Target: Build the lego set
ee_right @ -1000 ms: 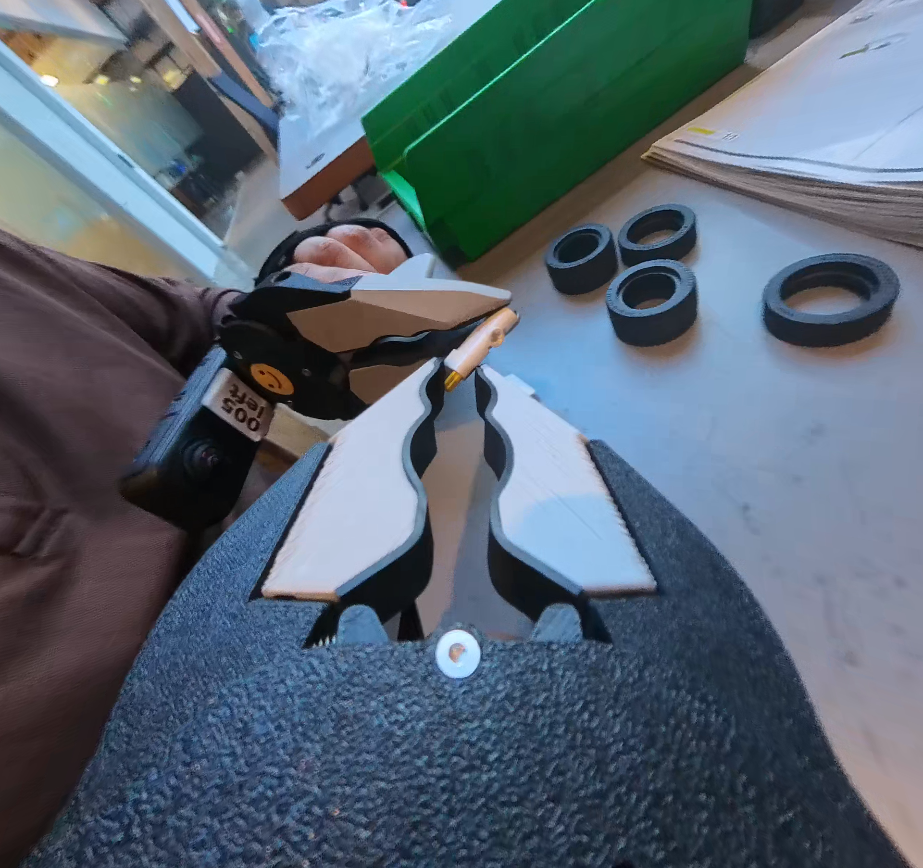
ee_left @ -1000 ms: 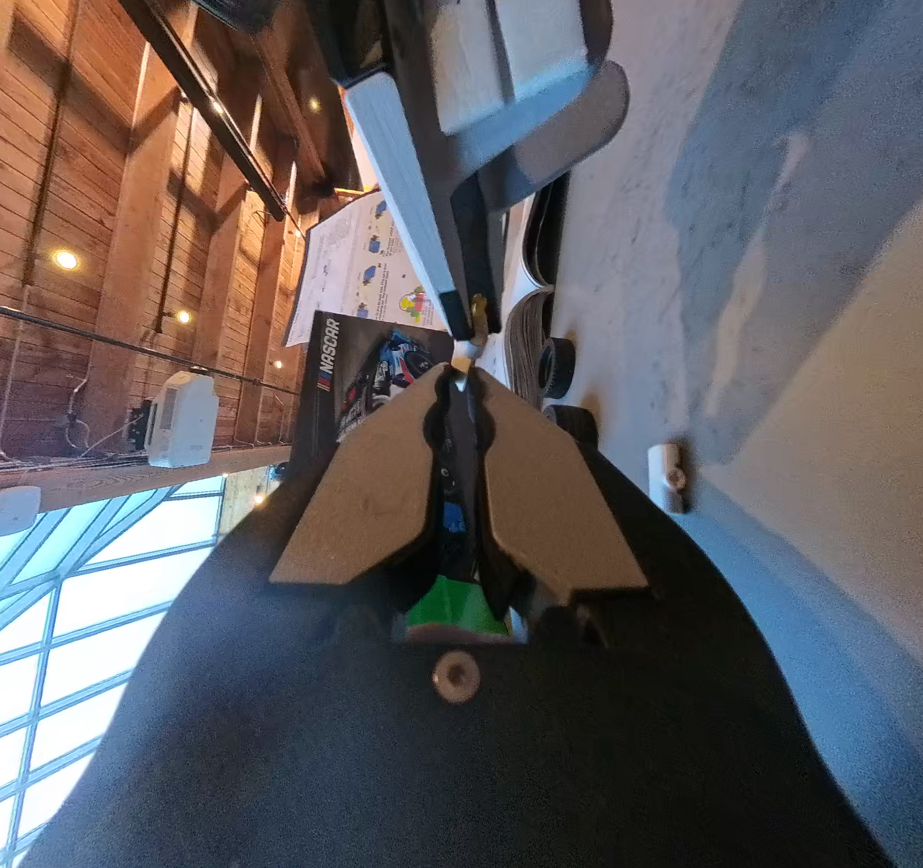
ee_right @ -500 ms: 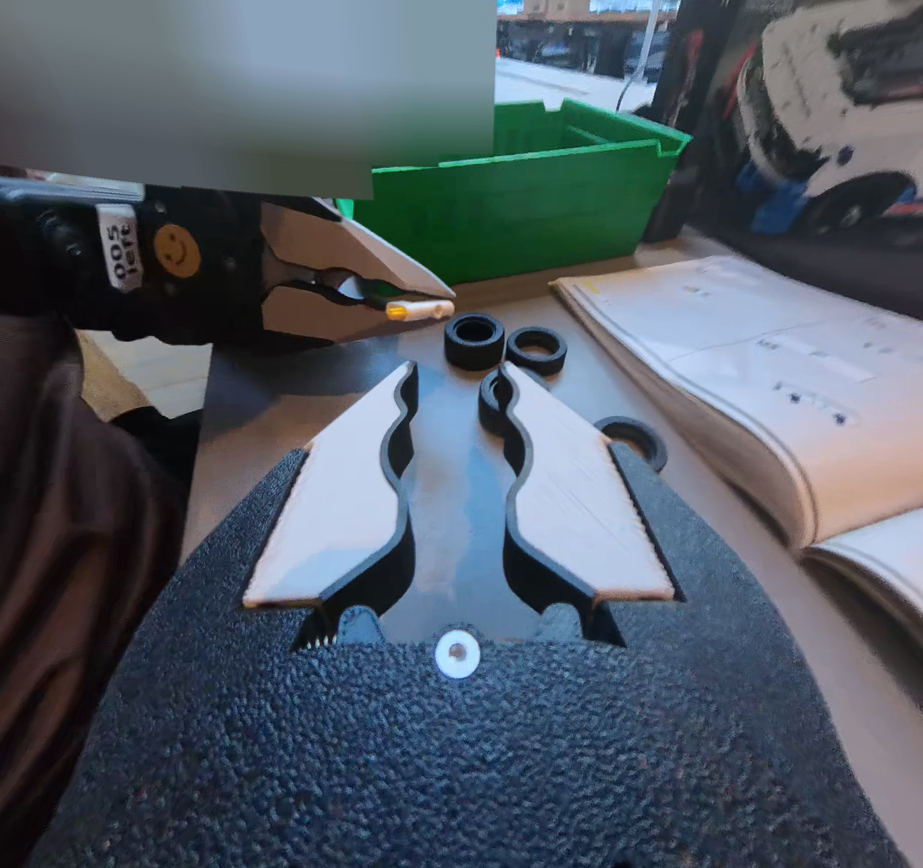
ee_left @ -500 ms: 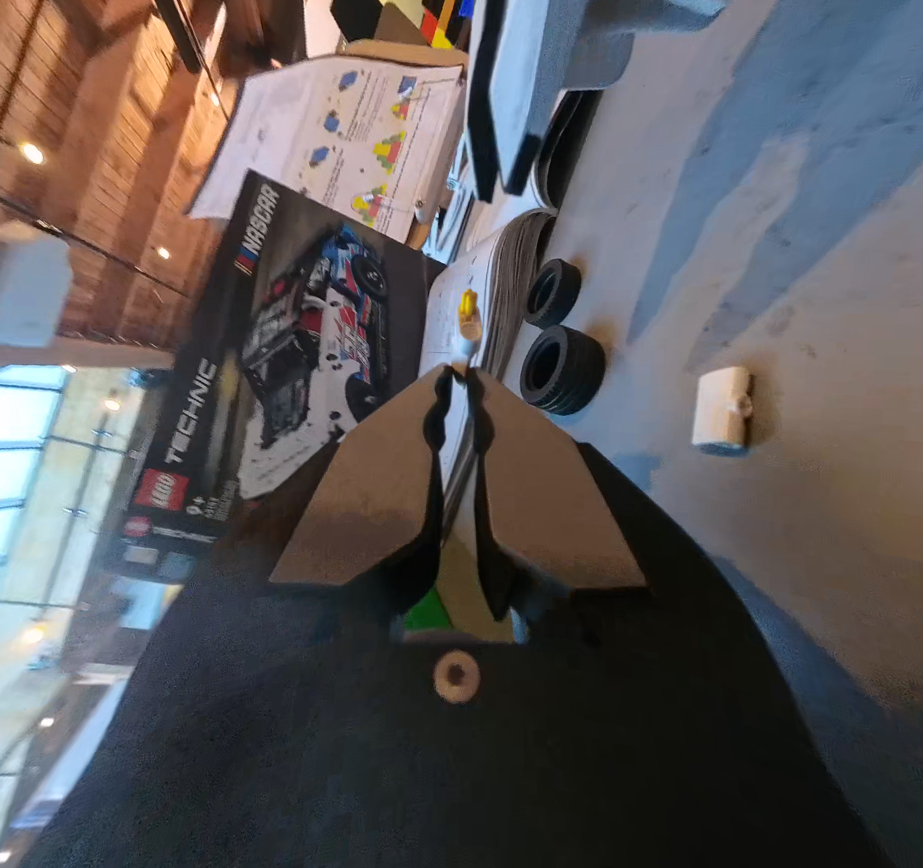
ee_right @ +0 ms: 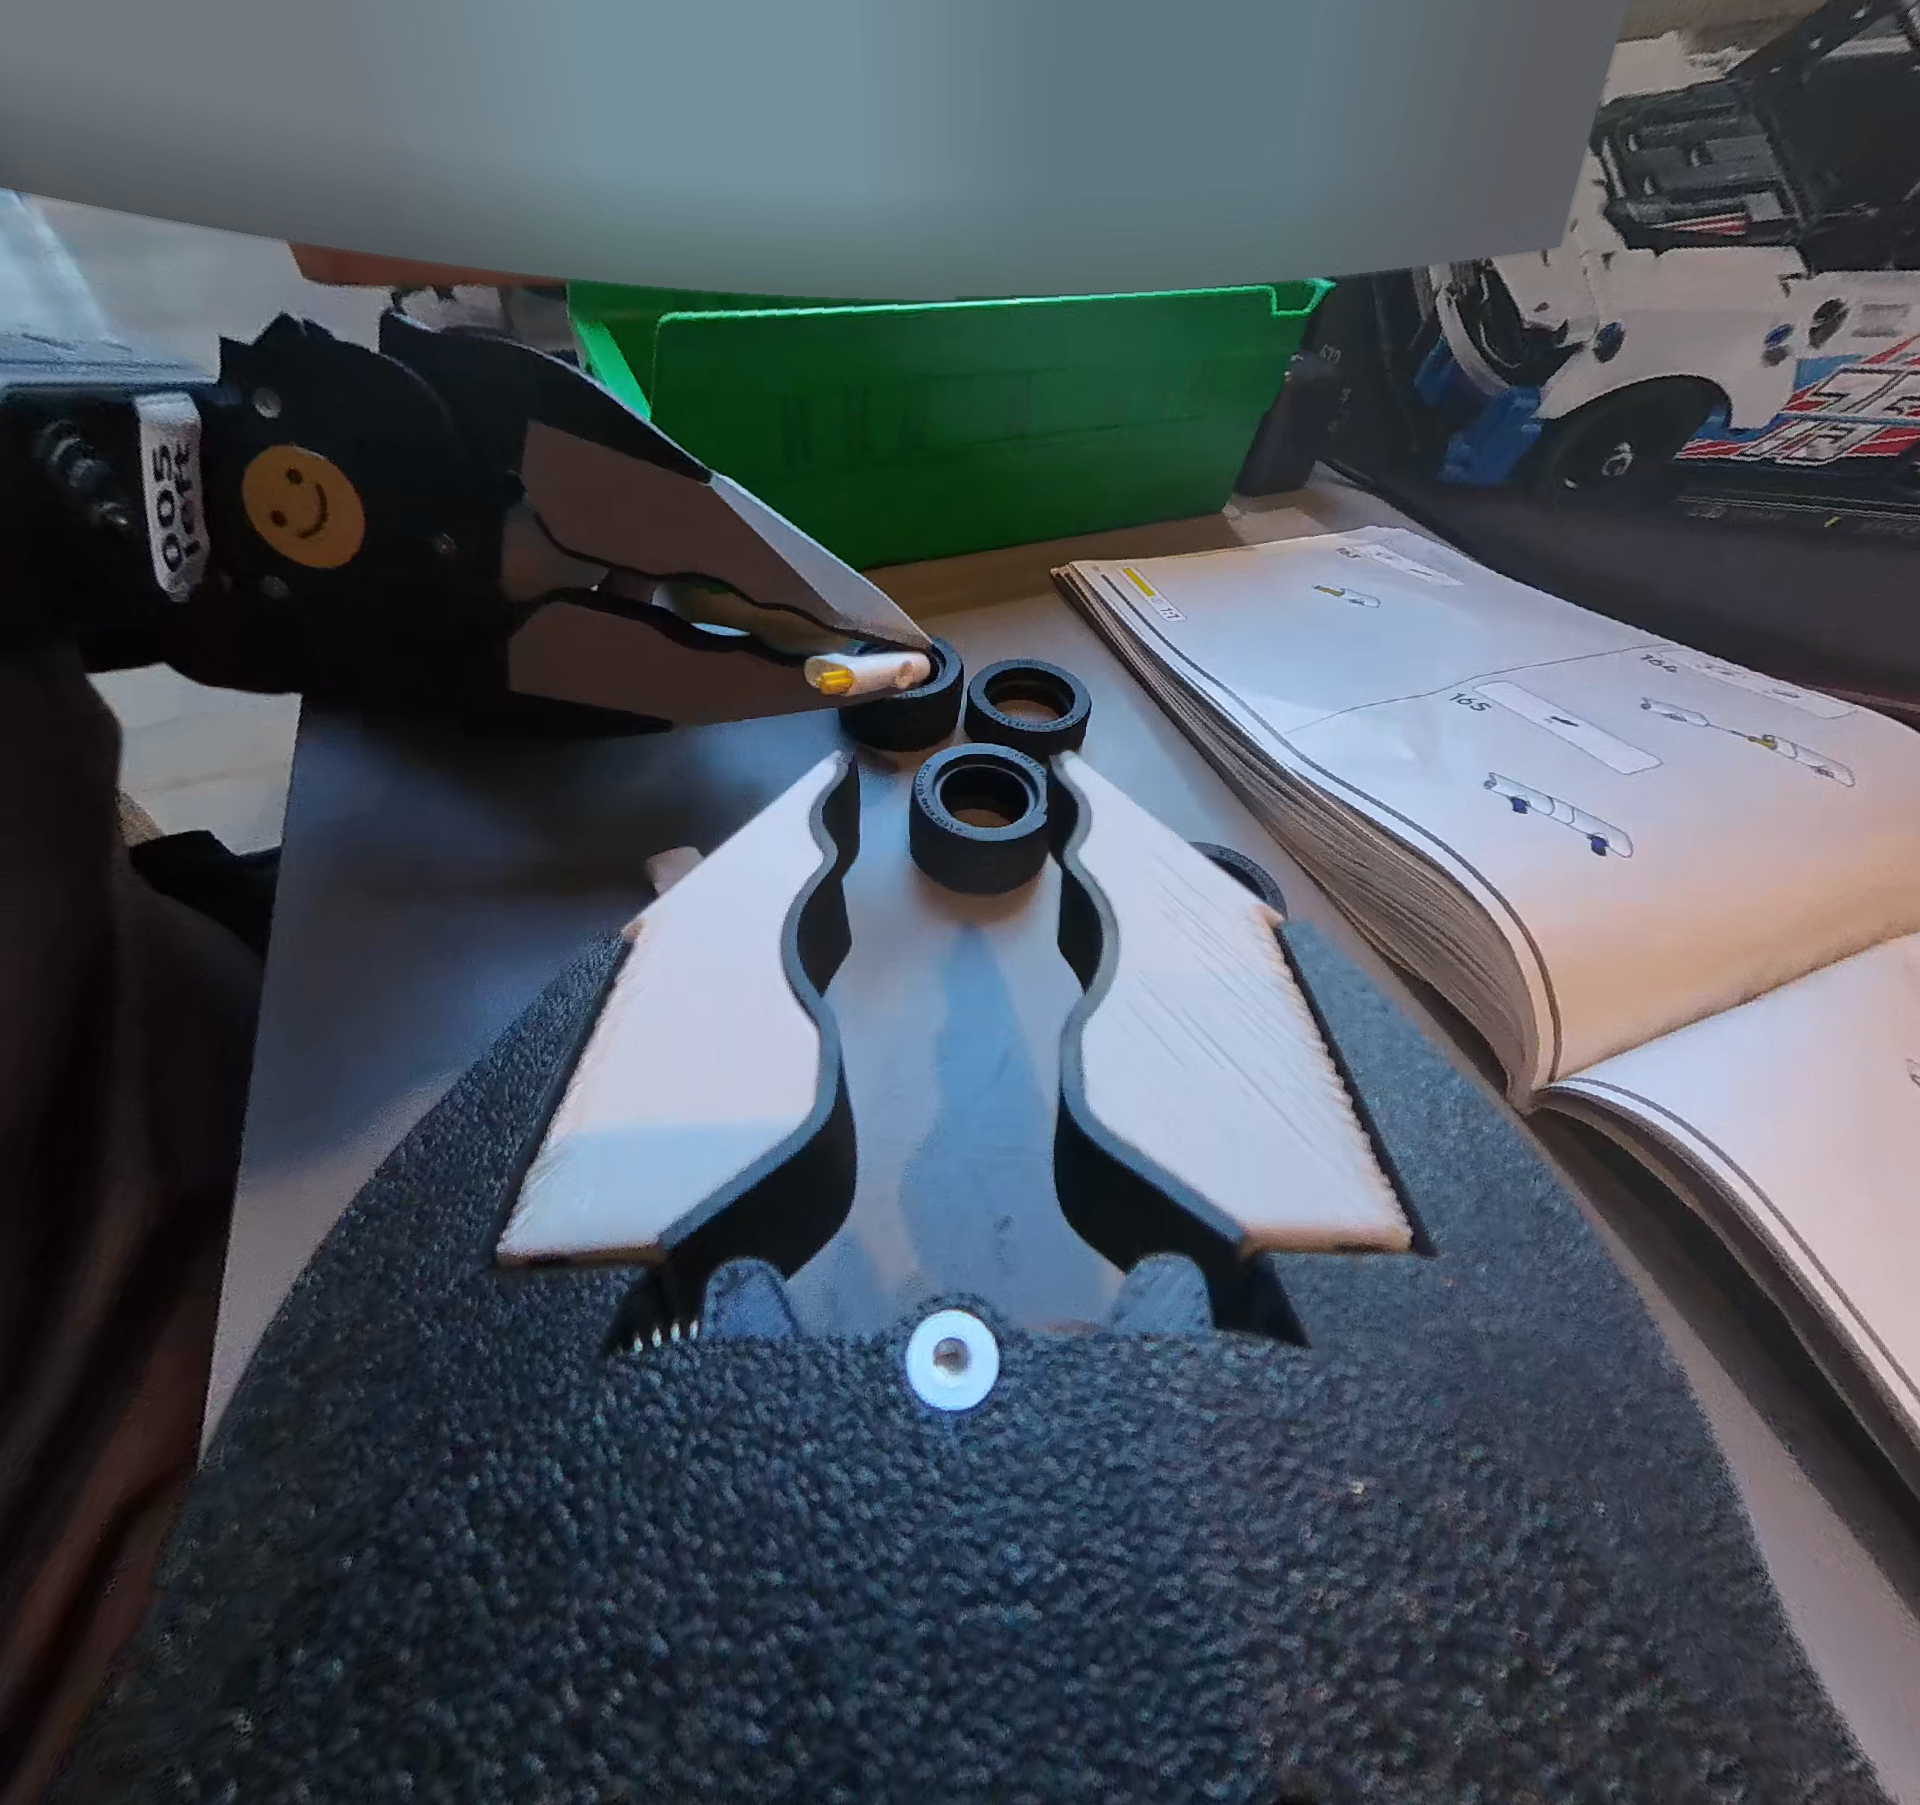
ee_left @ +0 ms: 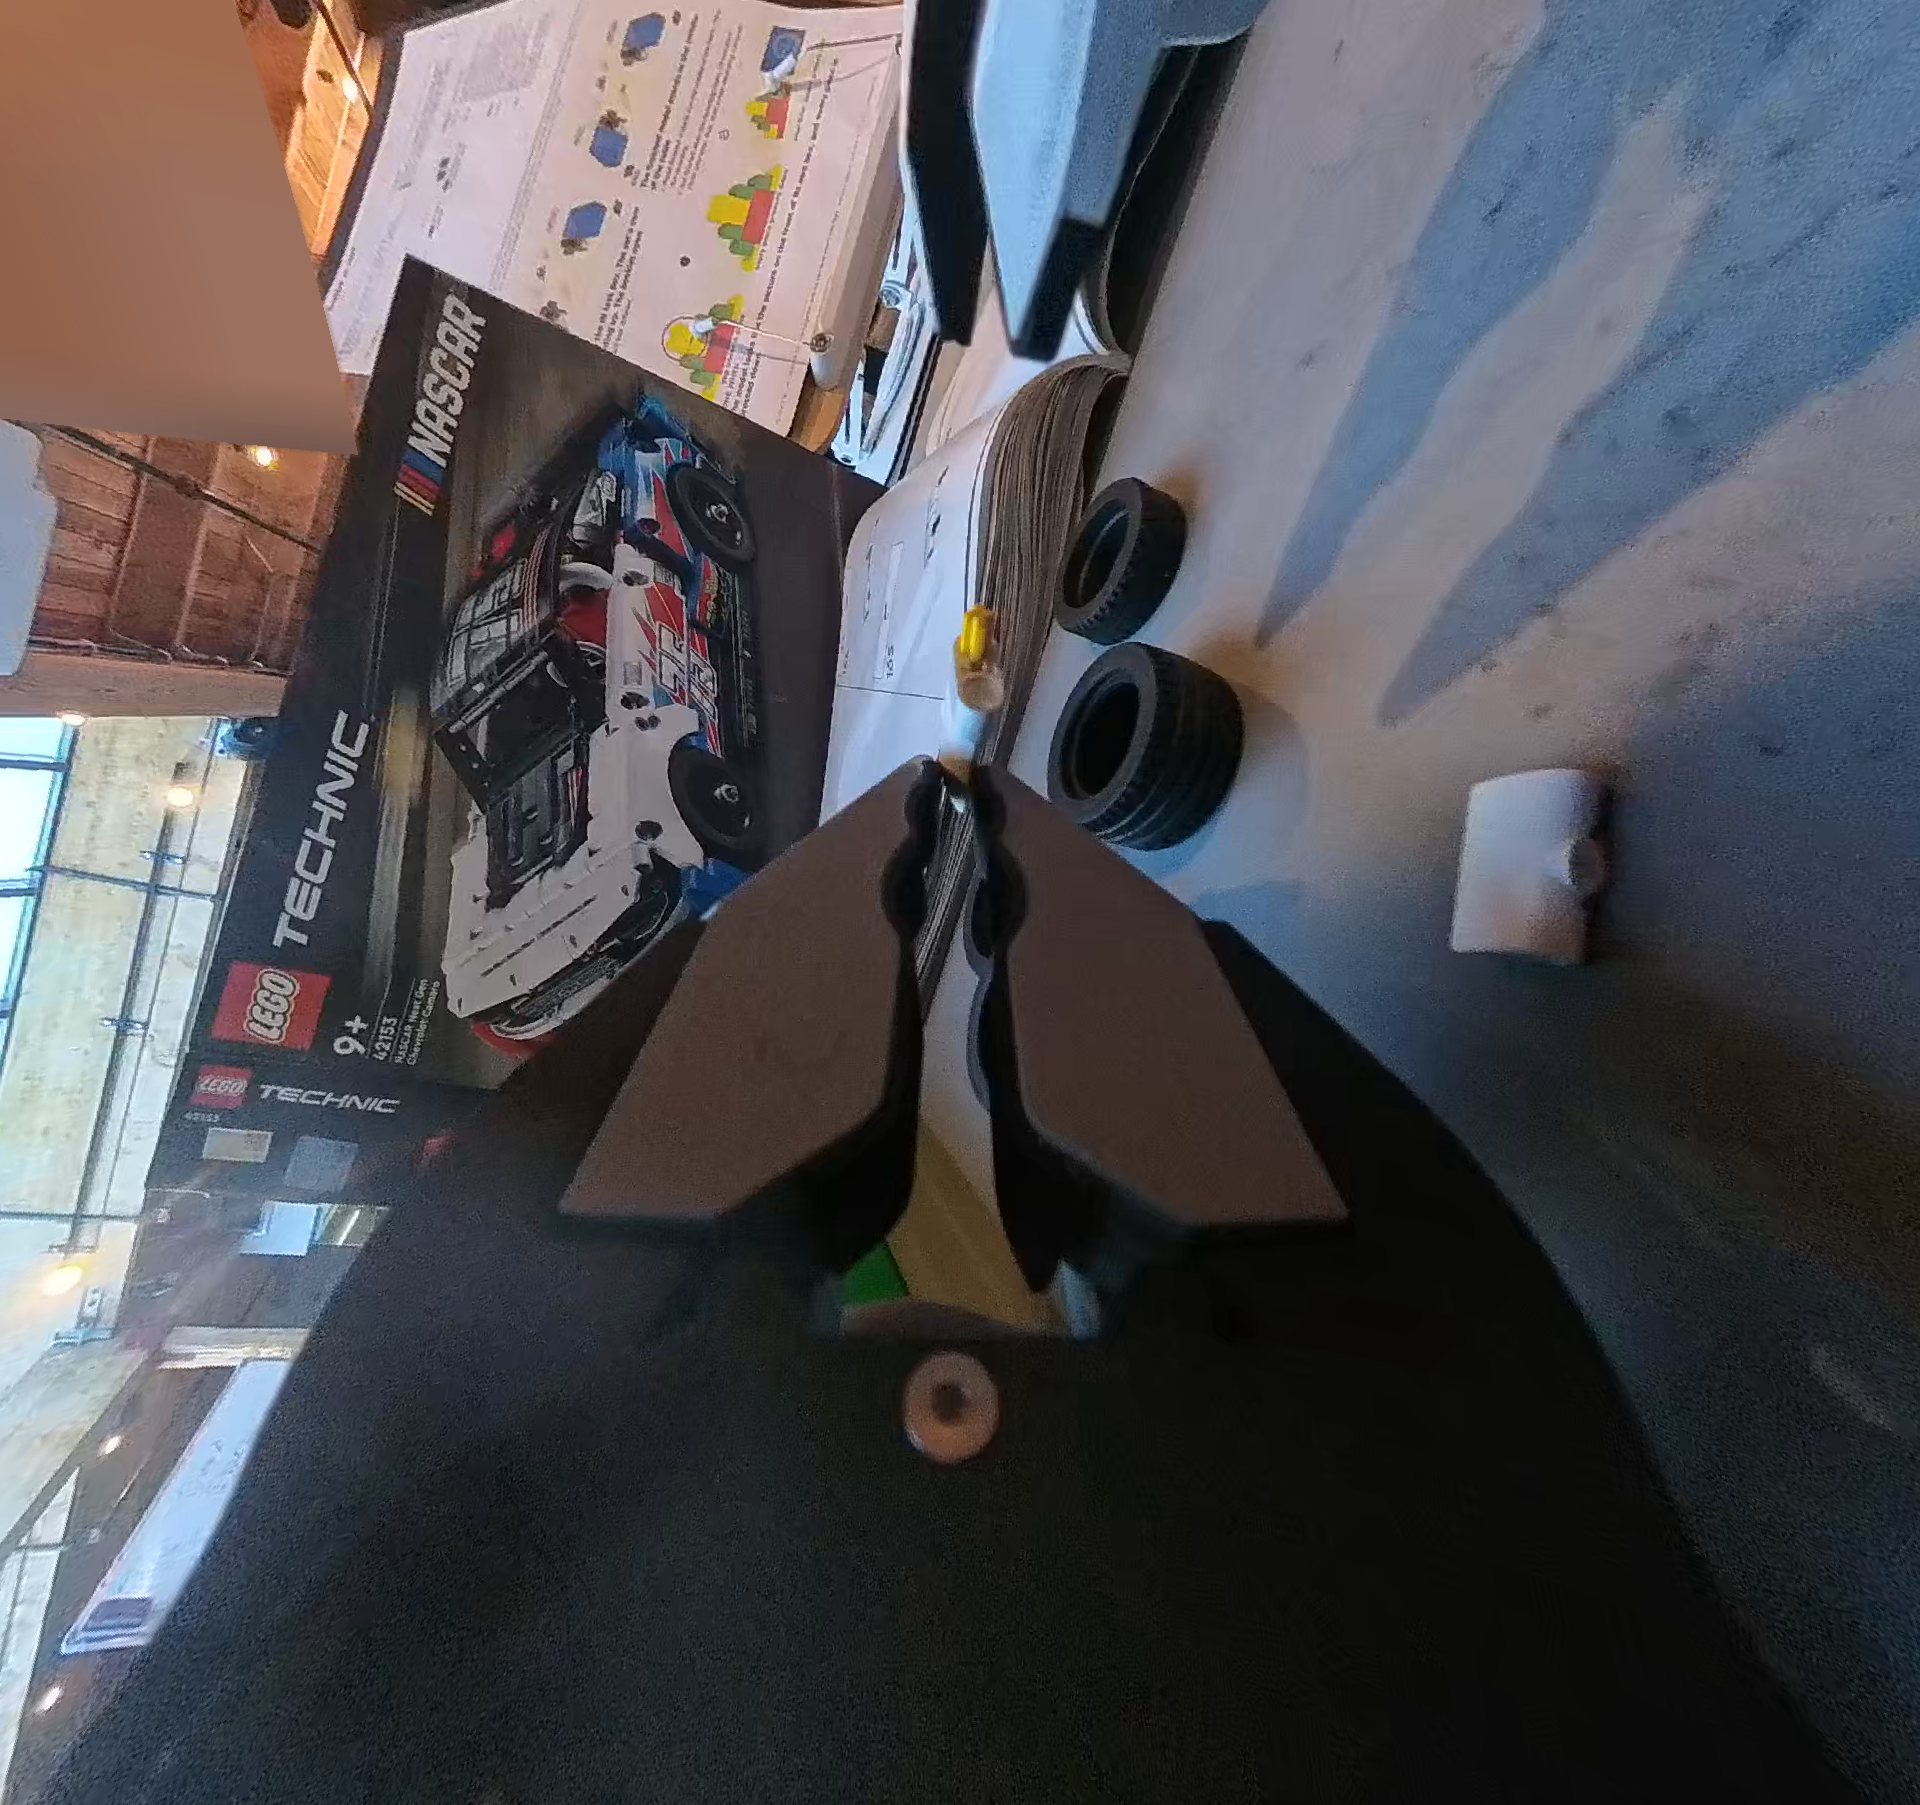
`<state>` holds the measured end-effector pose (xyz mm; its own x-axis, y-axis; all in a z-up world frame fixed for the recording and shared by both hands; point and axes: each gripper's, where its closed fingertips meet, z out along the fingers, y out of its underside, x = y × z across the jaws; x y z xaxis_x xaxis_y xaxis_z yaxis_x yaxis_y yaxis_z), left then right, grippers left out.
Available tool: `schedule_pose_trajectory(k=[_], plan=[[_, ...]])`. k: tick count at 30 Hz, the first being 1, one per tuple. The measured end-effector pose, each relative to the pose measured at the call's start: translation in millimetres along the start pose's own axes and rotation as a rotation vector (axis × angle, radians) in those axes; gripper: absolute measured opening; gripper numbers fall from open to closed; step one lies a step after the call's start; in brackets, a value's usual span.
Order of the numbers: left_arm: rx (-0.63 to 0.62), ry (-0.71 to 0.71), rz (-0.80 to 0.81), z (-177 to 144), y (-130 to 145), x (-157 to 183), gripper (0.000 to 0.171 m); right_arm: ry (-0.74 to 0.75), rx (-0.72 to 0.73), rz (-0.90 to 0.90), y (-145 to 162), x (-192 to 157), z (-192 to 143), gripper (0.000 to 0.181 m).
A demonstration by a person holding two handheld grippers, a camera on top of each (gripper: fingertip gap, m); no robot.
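A big grey mosaic patch covers the top of the right wrist view & a tan one the upper-left corner of the left wrist view. The fourth black tyre (ee_right: 1236, 872) is mostly hidden behind a finger of the right tongs (ee_right: 951, 768), and the open instruction booklet (ee_right: 1455, 768) is cut off by the frame's right edge.

Left tongs (ee_left: 951, 773) are nearly closed, pinching a small pale pin with a yellow tip (ee_left: 977, 659); it sticks out past the tips, above the counter (ee_left: 1558, 405). In the right wrist view the same pin (ee_right: 868, 673) pokes out sideways — right in front of the rim of the far-left tyre (ee_right: 904, 711); can't tell if they touch.

Right tongs are spread wide, holding nothing, w/ a ribbed rubber tyre (ee_right: 982, 820) standing flat between the tips. Another tyre (ee_right: 1029, 706) sits just beyond.

Printed stuff: the dark set box (ee_left: 499, 716) w/ a race-car picture, a white label & round smiley sticker (ee_right: 301, 508) on the left tongs' body, step diagrams in the booklet.

A short white tube-shaped piece (ee_left: 1527, 862) lies on the matte grey counter. The green plastic bin (ee_right: 956, 415) stands behind the tyres. Tong bodies are pebbled black; fingers flat, pale, wavy-edged.
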<state>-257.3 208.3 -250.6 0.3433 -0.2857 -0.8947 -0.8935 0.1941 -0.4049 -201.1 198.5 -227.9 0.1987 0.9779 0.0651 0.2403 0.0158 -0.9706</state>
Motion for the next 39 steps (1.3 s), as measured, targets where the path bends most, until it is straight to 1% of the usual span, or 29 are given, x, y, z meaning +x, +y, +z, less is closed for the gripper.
schedule_pose_trajectory(k=[4, 7, 8, 10, 11, 13, 14, 15, 17, 18, 20, 21, 23, 25, 27, 28, 30, 31, 33, 36, 39], plan=[[0.022, 0.003, -0.026, -3, -3, -3, 0.003, 0.002, -0.025, -0.044, 3, -5, 3, 0.035], [0.019, 0.078, -0.061, -10, -3, 6, 0.003, -0.010, -0.031, -0.060, 4, -8, 3, 0.036], [0.008, 0.123, -0.075, -13, -2, 12, 0.003, -0.027, -0.033, -0.058, 4, -10, 3, 0.033], [-0.037, 0.207, -0.109, -23, 2, 20, 0.002, -0.086, -0.062, -0.051, 9, -16, 4, 0.021], [-0.056, 0.279, -0.113, -30, 4, 28, 0.003, -0.113, -0.103, -0.060, 14, -21, 5, 0.020], [-0.139, 0.398, -0.124, -46, 16, 40, 0.003, -0.160, -0.207, -0.106, 30, -32, 8, 0.023], [-0.168, 0.460, -0.134, -55, 21, 47, 0.003, -0.208, -0.258, -0.128, 38, -41, 10, 0.021], [-0.193, 0.502, -0.153, -62, 25, 51, 0.003, -0.247, -0.302, -0.142, 44, -49, 13, 0.019], [-0.211, 0.542, -0.188, -71, 28, 54, 0.003, -0.287, -0.356, -0.164, 50, -58, 20, 0.019], [-0.223, 0.528, -0.195, -72, 30, 51, 0.003, -0.305, -0.375, -0.169, 52, -63, 23, 0.020], [-0.204, 0.393, -0.166, -67, 32, 34, 0.003, -0.324, -0.391, -0.196, 53, -69, 31, 0.025], [-0.192, 0.280, -0.114, -64, 34, 21, 0.003, -0.319, -0.405, -0.217, 55, -68, 35, 0.026], [-0.187, 0.065, 0.065, -64, 37, -1, 0.003, -0.316, -0.429, -0.240, 59, -68, 39, 0.036], [-0.194, -0.051, 0.217, -67, 33, -7, 0.003, -0.316, -0.417, -0.259, 57, -69, 41, 0.034], [-0.165, -0.131, 0.294, -71, 22, -9, 0.003, -0.307, -0.374, -0.274, 50, -71, 43, 0.033], [-0.140, -0.170, 0.316, -74, 15, -11, 0.003, -0.294, -0.325, -0.280, 42, -72, 44, 0.028], [-0.111, -0.227, 0.338, -77, 6, -16, 0.003, -0.294, -0.207, -0.251, 20, -78, 44, 0.021], [-0.105, -0.243, 0.342, -78, 4, -18, 0.002, -0.302, -0.153, -0.220, 10, -81, 44, 0.022], [-0.115, -0.260, 0.352, -77, 4, -19, 0.002, -0.336, -0.074, -0.156, -8, -88, 42, 0.028], [-0.120, -0.276, 0.369, -75, 4, -21, 0.002, -0.344, -0.009, -0.111, -24, -94, 42, 0.031], [-0.123, -0.276, 0.371, -75, 3, -20, 0.002, -0.280, 0.010, -0.147, -30, -94, 46, 0.029]])
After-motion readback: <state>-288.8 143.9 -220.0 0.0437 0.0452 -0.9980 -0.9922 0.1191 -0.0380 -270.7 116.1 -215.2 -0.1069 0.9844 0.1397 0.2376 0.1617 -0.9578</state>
